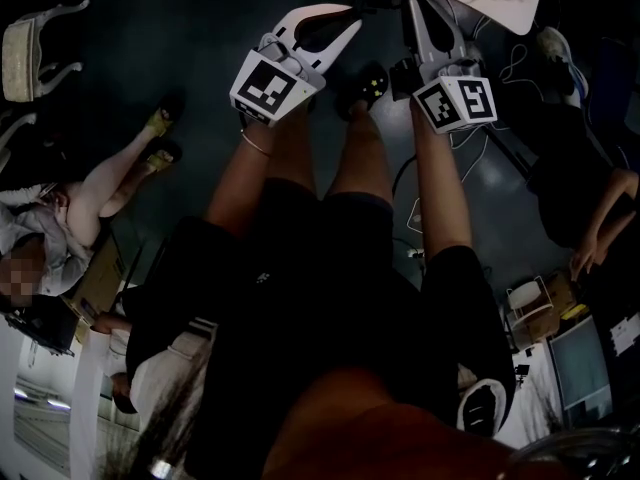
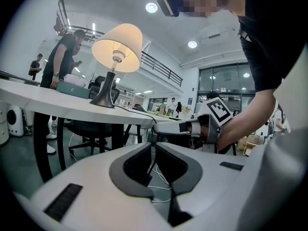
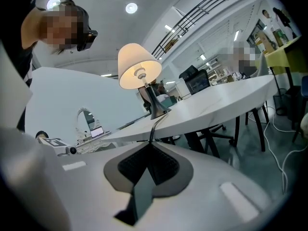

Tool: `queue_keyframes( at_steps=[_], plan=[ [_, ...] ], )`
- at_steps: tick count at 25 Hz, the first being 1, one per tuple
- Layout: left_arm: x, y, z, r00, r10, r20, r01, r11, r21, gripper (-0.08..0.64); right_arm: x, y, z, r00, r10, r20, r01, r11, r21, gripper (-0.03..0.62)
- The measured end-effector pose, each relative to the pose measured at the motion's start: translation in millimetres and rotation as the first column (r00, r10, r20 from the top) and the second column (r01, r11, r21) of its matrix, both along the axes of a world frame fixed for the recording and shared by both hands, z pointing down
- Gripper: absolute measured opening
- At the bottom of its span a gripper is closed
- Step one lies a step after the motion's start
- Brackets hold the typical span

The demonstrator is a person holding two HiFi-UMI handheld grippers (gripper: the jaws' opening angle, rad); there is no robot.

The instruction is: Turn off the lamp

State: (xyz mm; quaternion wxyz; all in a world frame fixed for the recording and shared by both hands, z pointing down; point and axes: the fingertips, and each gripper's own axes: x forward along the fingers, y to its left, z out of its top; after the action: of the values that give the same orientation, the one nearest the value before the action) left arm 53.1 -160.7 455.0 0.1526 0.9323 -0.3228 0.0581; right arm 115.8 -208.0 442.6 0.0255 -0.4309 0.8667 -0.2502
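your right gripper [image 3: 151, 144] was clenched on the cord [image 3: 155, 125], right where it dropped off the edge of the white table [image 3: 226, 105], about mid frame in the right gripper view. the lamp [image 3: 139, 67] stood on that table just above centre, shade lit up. your left gripper [image 2: 155, 145] was squeezed shut on nothing, low in front of the table. in its view the lamp sat upper left and the right gripper was at the right.
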Motion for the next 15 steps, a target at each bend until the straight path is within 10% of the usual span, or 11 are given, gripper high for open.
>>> queue_keyframes(
  at_steps=[15],
  plan=[
    [14,-5,15,0.999,0.041,0.031,-0.040,0.999,-0.014,0.069,5,1,-20,0.989,-0.010,0.145,0.014,0.999,-0.029,0.011]
  ],
)
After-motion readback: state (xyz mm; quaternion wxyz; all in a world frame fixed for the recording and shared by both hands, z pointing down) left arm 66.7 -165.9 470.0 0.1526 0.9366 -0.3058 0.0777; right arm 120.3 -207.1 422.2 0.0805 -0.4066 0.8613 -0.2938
